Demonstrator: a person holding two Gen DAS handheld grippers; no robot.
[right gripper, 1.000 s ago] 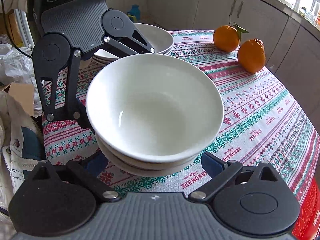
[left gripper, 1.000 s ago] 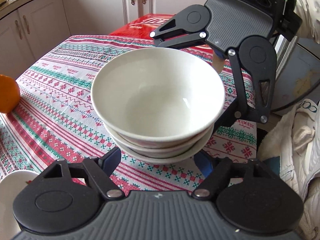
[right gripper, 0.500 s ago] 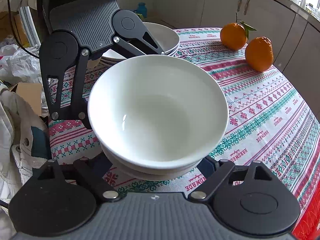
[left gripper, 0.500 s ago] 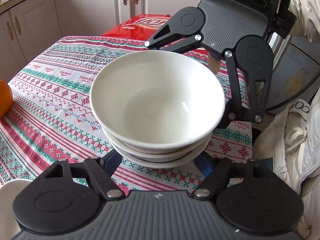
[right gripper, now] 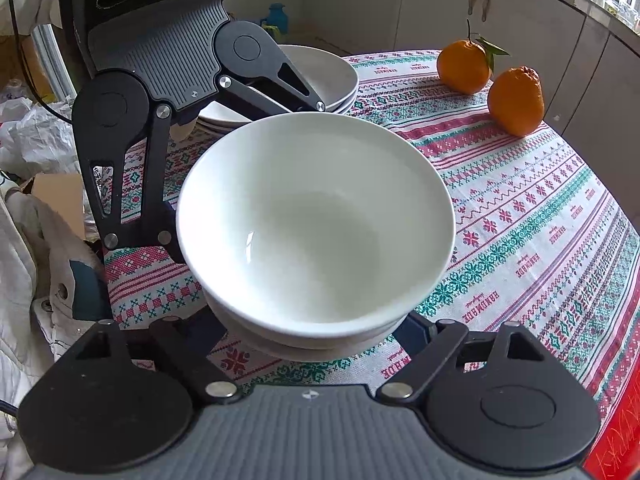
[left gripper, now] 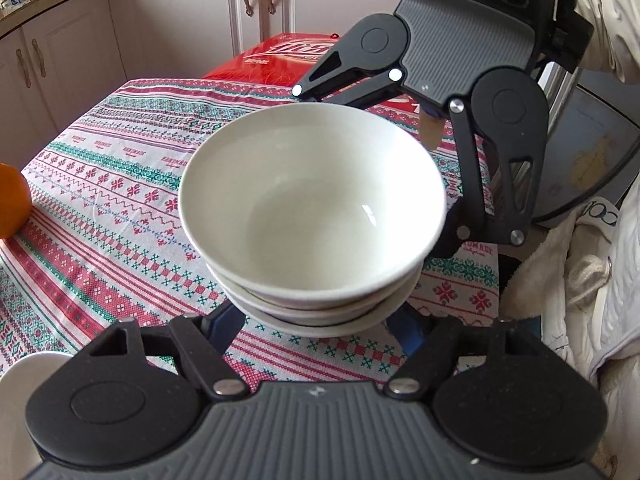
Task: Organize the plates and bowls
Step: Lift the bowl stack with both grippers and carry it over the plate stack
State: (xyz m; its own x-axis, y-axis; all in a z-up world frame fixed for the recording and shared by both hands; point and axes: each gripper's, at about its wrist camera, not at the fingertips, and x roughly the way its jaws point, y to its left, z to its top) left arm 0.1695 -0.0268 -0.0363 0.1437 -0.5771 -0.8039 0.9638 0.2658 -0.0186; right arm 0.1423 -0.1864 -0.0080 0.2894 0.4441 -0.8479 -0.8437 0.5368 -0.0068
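- Two claws, both mine, meet around one stack of white bowls (left gripper: 312,216) at mid-frame, standing on the patterned tabletop (left gripper: 100,184).
- Left claw (left gripper: 314,324) is closed on the stack's lowest bowl, a blue pad (left gripper: 224,320) at each side.
- Right claw (right gripper: 316,332) has just been closing, with the stack between its pads; it now grips the lowest bowl from the opposite side.
- Another bowl stack (right gripper: 336,76) sits at the upper left of the right view, two oranges (right gripper: 464,66) at its upper right.

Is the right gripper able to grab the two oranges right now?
Probably not yet. The right gripper, whose jaws have just been closing, has the bowl stack between its fingers, seemingly gripped. The oranges sit farther across the tablecloth, with nothing in between once the stack is released.
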